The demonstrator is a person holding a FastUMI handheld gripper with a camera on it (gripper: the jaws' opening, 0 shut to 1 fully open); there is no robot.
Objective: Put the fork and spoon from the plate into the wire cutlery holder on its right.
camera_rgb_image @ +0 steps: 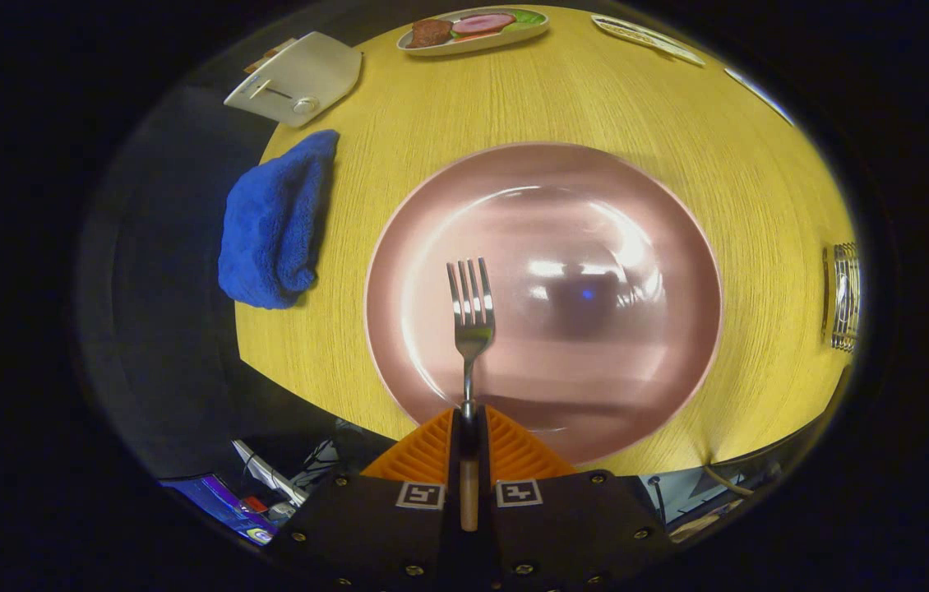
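Out past the table's edge on my left hangs a blue towel, bunched up and draped half over the side of the yellow wooden table. Beyond it, further back, sits a white toaster near the corner. Moving across, a long dish of food — something brown, something pink, a bit of green — lies at the far side of the table.

In the middle is the big pink plate, glossy and bare where I can see it. My claw is clamped on the fork: both fingers press on its handle, which runs back between them, and the tines point forward over the plate's near half. The fork looks lifted off the plate, though I cannot tell how far.

Further along the back edge lies a pale flat tray-like thing, too stretched to make out. Far off to my right, well apart from the plate, stands the wire cutlery holder — something shiny shows inside it, but I cannot tell what.
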